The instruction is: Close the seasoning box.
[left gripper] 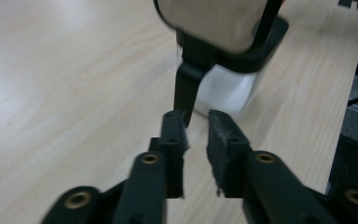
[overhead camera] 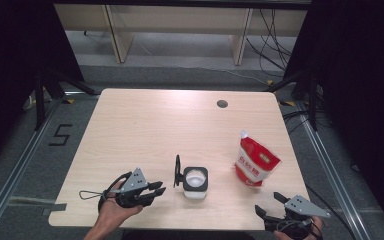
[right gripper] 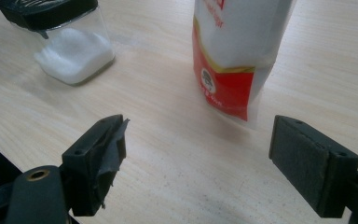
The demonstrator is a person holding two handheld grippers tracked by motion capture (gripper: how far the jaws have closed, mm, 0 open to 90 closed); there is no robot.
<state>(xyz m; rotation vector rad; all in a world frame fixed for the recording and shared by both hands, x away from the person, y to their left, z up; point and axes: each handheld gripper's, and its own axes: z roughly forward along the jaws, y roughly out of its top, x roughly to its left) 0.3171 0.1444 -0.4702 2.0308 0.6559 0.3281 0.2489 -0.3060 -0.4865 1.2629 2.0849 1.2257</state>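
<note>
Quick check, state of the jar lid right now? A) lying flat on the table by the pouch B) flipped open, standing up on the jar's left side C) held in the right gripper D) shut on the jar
B: in the high view the jar shows its white contents from above, and its black lid stands upright at the jar's left edge, apart from the pouch and the right gripper.

A pale wooden table (overhead camera: 145, 130) carries a black-rimmed jar (overhead camera: 195, 183) and a red-and-white pouch (overhead camera: 255, 162).
</note>
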